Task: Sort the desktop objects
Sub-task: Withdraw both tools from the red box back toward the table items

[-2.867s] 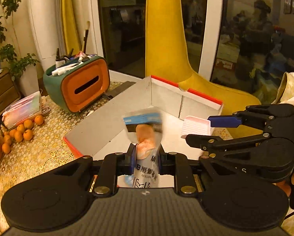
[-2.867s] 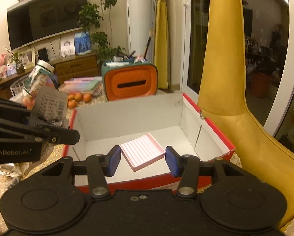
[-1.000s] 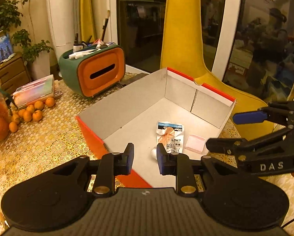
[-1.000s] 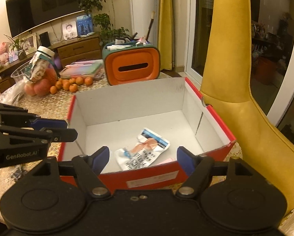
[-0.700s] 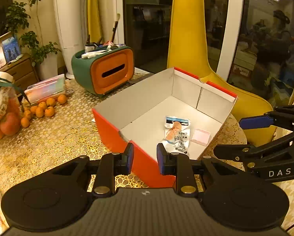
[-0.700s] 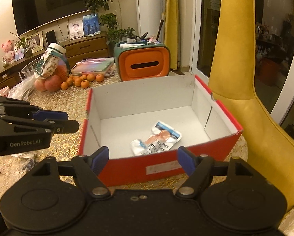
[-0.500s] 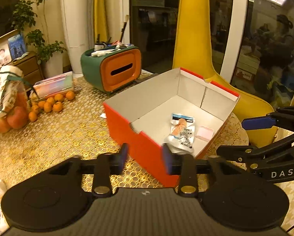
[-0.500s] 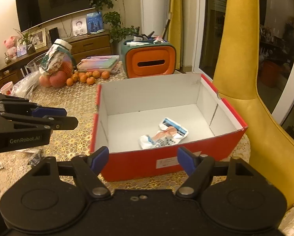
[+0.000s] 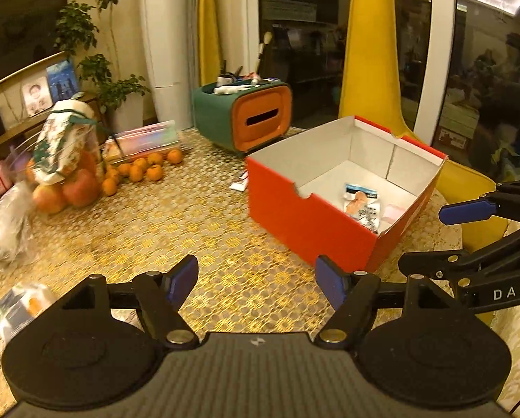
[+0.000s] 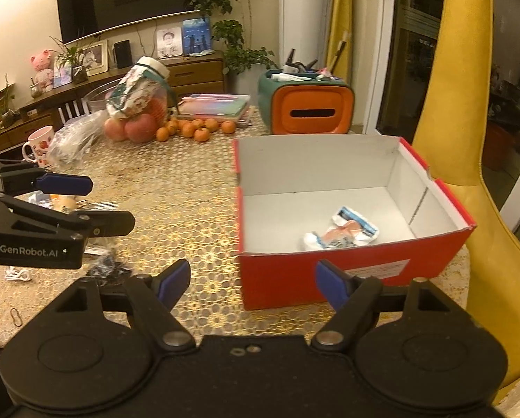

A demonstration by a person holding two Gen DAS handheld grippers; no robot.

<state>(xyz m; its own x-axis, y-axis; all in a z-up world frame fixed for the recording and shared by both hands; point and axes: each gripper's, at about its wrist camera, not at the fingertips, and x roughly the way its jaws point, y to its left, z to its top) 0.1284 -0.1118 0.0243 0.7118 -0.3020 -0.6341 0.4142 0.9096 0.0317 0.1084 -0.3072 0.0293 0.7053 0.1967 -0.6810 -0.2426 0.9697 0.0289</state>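
Packet (image 10: 340,231) and pink pad (image 9: 393,211) were seen in box (image 9: 305,219), centre-right. Both grippers, L (image 9: 256,278) just opened and R (image 10: 253,280), were wide, empty. Clutter (image 10: 106,266) at left was left unsorted.

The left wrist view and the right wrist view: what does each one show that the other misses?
Only the left wrist view shows the pink item lying in the red box beside the snack packet. Only the right wrist view shows the mug, the pink toy and the television. Both show the box, the packet, the oranges, the orange-fronted organiser, and both tools, left and right, open and empty.
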